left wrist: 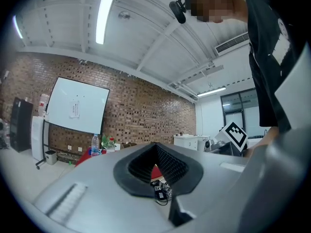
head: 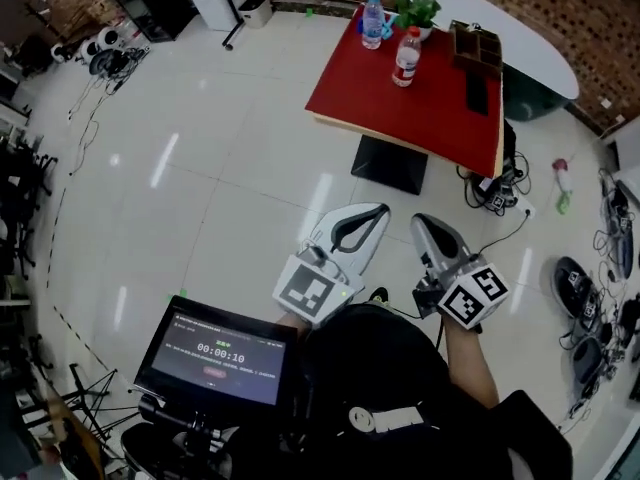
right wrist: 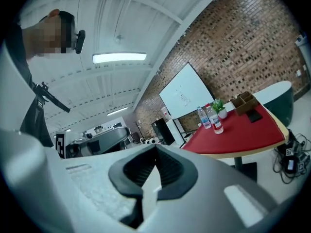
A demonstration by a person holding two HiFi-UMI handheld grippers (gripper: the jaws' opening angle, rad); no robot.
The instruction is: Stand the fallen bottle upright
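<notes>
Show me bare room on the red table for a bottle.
On the red table the near half is bare, from the red-capped bottle to the near edge, left of the black slab. Far edge is crowded: blue-labelled bottle, plant, wooden box.

The left claw (head: 377, 212) and right claw (head: 421, 221) have pale grey shells, black ribbed pads (right wrist: 171, 170) and black-and-white marker cubes (head: 317, 290); the person's shirt (head: 400, 360) is black.
</notes>
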